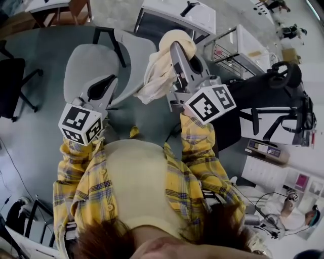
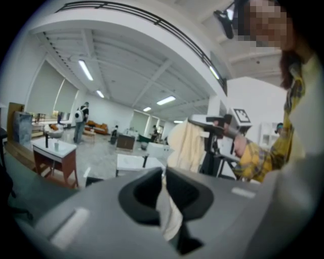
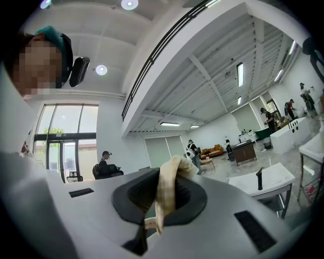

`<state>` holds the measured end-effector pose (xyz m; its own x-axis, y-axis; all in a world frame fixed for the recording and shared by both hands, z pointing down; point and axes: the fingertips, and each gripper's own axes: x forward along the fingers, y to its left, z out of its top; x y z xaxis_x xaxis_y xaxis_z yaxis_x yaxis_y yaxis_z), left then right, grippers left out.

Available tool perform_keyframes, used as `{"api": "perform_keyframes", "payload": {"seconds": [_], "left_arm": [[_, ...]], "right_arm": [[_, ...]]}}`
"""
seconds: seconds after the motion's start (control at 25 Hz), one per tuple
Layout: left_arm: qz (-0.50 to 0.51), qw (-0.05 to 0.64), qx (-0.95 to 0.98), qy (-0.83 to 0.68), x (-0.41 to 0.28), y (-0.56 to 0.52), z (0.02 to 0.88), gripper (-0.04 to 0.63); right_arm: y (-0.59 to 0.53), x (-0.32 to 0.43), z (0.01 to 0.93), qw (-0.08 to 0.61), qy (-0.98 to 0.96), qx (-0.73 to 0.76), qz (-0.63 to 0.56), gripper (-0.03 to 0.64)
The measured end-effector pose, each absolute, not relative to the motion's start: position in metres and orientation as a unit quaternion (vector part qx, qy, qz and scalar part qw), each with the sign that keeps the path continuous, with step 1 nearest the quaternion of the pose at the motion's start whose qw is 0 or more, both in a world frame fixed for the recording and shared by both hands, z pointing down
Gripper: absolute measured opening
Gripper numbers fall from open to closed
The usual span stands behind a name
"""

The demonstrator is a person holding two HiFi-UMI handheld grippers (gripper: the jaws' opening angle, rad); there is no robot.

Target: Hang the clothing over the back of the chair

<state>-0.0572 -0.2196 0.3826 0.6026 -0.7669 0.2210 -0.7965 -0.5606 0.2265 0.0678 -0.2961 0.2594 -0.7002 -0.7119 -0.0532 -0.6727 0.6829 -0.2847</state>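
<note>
The cream clothing [image 1: 161, 71] hangs bunched from my right gripper [image 1: 176, 49], which is shut on a fold of it [image 3: 167, 195] and held up level. Below and to its left stands the grey chair [image 1: 88, 63], its shell under both grippers. My left gripper [image 1: 104, 87] hovers over the chair, and its jaws are closed on a thin cream strip of the clothing [image 2: 169, 212]. From the left gripper view, the rest of the garment [image 2: 186, 146] drapes off the right gripper. The head view does not show cloth reaching the left jaws.
A black office chair [image 1: 12, 81] stands at the left. White desks [image 1: 182, 12] and a wooden table [image 1: 55, 10] lie beyond the grey chair. A black rig with a steering wheel [image 1: 283, 76] crowds the right side. People stand far off in the hall.
</note>
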Motion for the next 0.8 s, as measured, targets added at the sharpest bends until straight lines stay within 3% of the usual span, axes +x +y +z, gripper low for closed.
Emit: {"api": "perform_keyframes", "payload": {"seconds": [0.52, 0.8], "left_arm": [[0.075, 0.171, 0.900, -0.393, -0.129, -0.265, 0.402, 0.028], [0.077, 0.183, 0.896, -0.397, -0.166, -0.274, 0.411, 0.028]], "right_arm": [[-0.335, -0.057, 0.321, 0.049, 0.914, -0.359, -0.184, 0.025], [-0.340, -0.109, 0.389, -0.018, 0.910, -0.359, -0.206, 0.025]]}}
